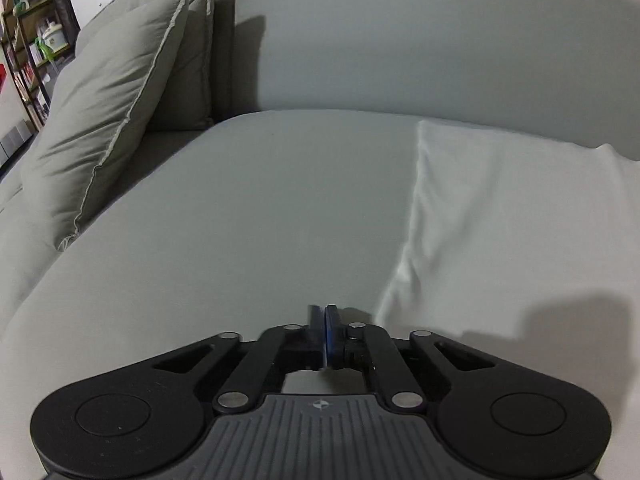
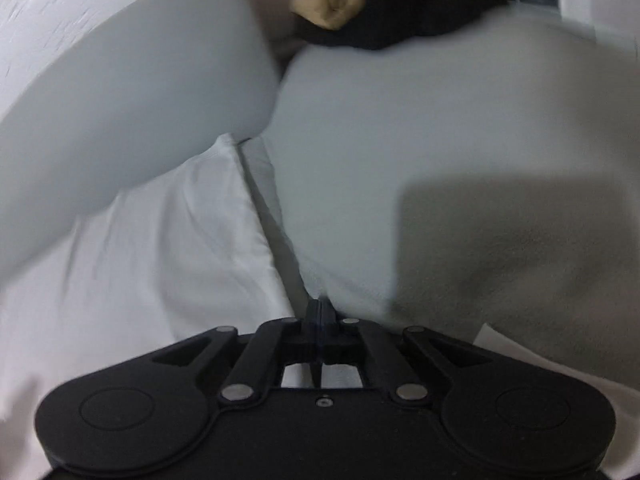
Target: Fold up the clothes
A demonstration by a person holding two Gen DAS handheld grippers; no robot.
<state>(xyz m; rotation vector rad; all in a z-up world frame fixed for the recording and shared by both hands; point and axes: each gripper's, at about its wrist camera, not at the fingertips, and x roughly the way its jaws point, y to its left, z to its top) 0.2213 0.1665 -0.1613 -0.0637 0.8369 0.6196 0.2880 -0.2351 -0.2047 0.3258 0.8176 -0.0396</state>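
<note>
- White garment (image 1: 500,208) lies spread on the grey sofa seat (image 1: 240,208), against the backrest (image 1: 400,40).
- Left gripper (image 1: 326,334): jaws closed, nothing visibly held, beside the garment's left edge.
- Right gripper (image 2: 320,320): closed at the garment's right edge; cloth between its pads cannot be told.
- Keep folds parallel to the edges.
- Open seat lies left; cushion (image 1: 120,120) bounds it.

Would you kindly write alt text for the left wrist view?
The left gripper, jaws shut with nothing visibly between them, points down at a grey sofa seat. A white garment lies to its right, and a grey cushion leans at the left.
</note>
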